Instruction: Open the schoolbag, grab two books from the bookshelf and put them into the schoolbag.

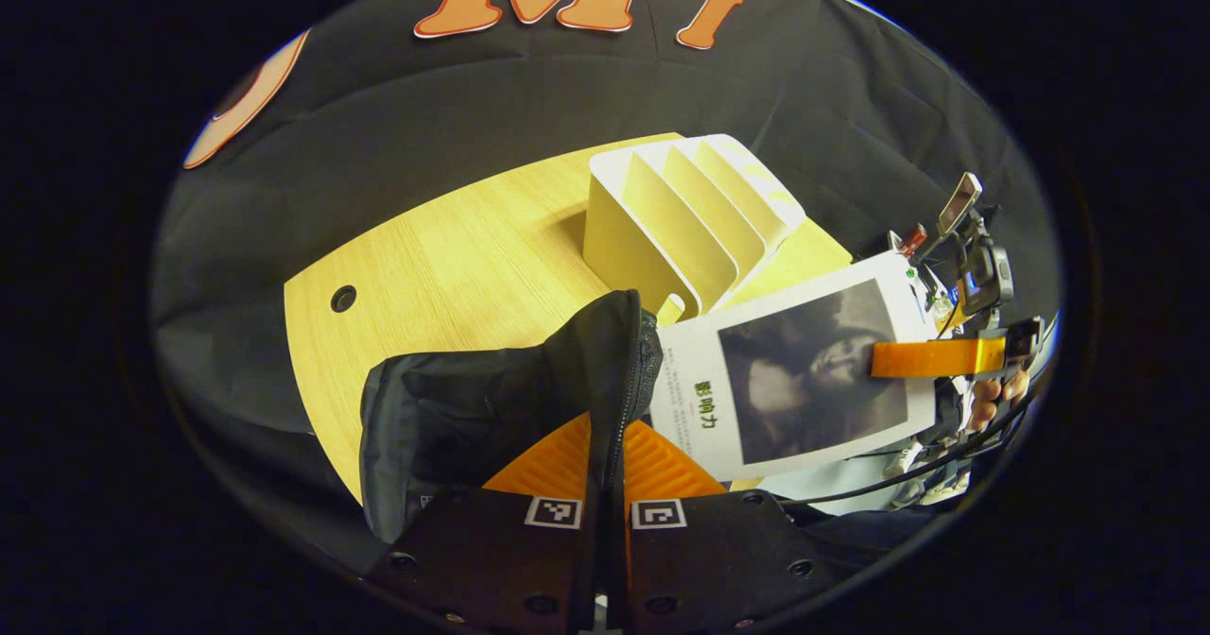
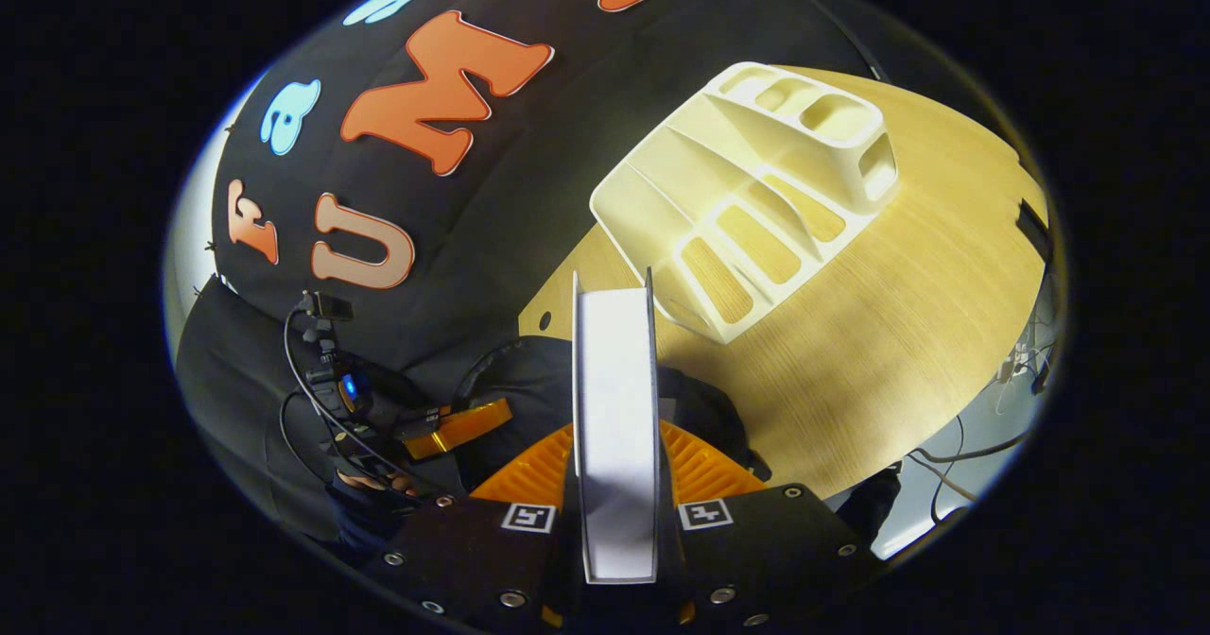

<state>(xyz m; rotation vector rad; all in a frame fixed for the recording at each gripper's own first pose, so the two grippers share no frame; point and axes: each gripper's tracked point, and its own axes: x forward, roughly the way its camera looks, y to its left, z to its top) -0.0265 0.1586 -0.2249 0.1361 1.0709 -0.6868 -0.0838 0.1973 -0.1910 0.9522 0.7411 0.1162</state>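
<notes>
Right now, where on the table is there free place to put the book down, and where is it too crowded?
The wooden table is bare left of the white bookshelf, around the cable hole and up to the schoolbag. In the right gripper view, bare wood also lies right of the shelf. Crowded: the near edge, where left gripper pinches the bag and right gripper holds the book.

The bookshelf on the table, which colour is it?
The bookshelf is cream white, clearest in the left gripper view.
</notes>
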